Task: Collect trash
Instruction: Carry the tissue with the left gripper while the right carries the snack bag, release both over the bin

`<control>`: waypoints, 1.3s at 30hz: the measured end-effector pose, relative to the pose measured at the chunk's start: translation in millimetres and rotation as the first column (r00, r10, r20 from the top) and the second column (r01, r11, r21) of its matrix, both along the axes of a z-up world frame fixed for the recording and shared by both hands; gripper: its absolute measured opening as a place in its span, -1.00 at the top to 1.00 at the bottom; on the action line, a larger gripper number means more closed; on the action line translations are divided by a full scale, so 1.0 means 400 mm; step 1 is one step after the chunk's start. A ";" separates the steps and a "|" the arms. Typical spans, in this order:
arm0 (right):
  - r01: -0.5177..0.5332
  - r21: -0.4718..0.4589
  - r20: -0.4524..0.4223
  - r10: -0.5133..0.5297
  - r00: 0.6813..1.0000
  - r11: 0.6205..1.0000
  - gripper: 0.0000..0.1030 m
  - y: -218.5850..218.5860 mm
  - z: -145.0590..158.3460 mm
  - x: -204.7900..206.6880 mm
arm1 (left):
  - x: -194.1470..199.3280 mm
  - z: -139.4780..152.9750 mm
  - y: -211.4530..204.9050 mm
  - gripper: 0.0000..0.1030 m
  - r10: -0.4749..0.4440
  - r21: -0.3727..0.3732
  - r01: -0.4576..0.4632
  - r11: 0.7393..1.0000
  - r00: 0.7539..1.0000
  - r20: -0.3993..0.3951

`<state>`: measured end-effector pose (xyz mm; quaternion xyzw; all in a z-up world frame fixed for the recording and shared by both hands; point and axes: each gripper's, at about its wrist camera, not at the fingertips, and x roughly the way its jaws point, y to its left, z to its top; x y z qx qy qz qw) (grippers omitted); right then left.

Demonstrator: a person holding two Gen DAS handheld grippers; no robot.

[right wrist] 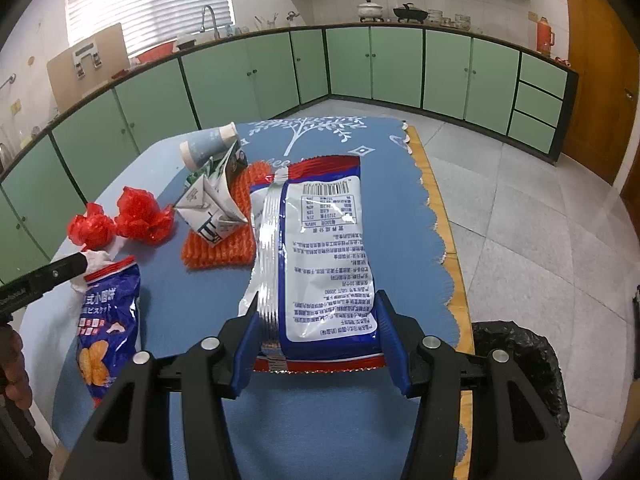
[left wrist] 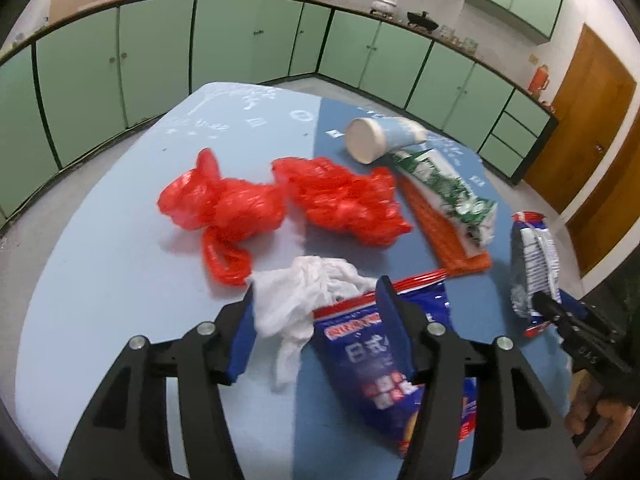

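**Two grippers gathering litter from a blue kitchen table**

The right gripper (right wrist: 318, 320) clamps the near end of a white-and-blue foil snack packet (right wrist: 320, 248), lifted off the blue tablecloth (right wrist: 200, 300), probably bound for the black-lined bin (right wrist: 524, 360) just beside the table. The left gripper (left wrist: 316, 304) stands wide open, holding nothing, its fingers straddling a crumpled white tissue (left wrist: 300, 296) and the edge of a blue biscuit bag (left wrist: 360, 360), seemingly lining up a grab. Two scrunched red plastic bags (left wrist: 280, 200) lie beyond.

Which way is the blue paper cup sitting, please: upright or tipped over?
Tipped over: the blue paper cup lies on its side on the blue tablecloth, its round end facing sideways.
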<state>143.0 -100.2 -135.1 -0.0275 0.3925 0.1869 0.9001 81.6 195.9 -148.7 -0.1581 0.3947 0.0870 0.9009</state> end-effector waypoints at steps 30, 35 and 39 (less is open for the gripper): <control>0.064 0.027 0.049 -0.065 0.997 0.998 -0.03 -0.071 0.065 -0.024 | 0.057 0.127 -0.192 0.85 -0.210 0.021 0.209 0.978 0.967 0.145; 0.113 0.048 0.072 -0.116 0.991 0.992 -0.03 -0.149 0.115 -0.049 | 0.079 0.105 -0.316 0.85 -0.313 0.035 0.311 0.950 0.942 0.122; 0.169 0.058 0.079 -0.174 0.982 0.984 -0.03 -0.226 0.134 -0.070 | 0.103 0.084 -0.419 0.85 -0.393 0.040 0.391 0.919 0.914 0.101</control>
